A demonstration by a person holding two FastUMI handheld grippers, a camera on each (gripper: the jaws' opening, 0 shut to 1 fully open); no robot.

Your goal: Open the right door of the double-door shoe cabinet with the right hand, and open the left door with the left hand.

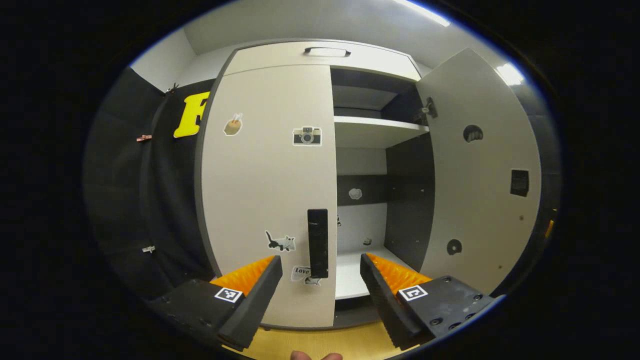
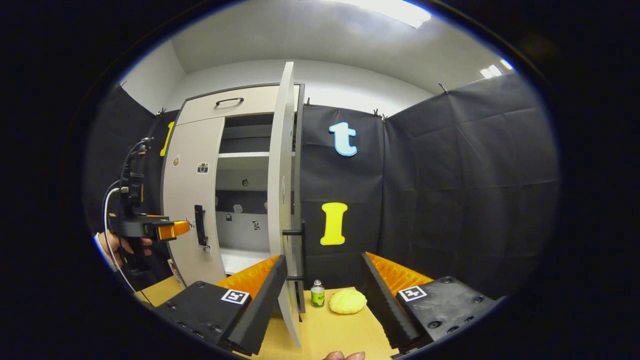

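With the right door (image 1: 480, 165) swung wide and your right gripper (image 2: 324, 280) open and empty, your left gripper (image 1: 321, 280), jaws spread and holding nothing, faces the shut left door (image 1: 265, 195): likely light and rigid, so pinch its vertical bar handle (image 1: 318, 243).

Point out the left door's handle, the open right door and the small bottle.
left door's handle (image 1: 318, 243): left gripper view, mid bar.
right door (image 1: 477, 170): left gripper view, inner face.
small bottle (image 2: 317, 296): right gripper view, label.

Bright overhead light, fisheye-warped edges
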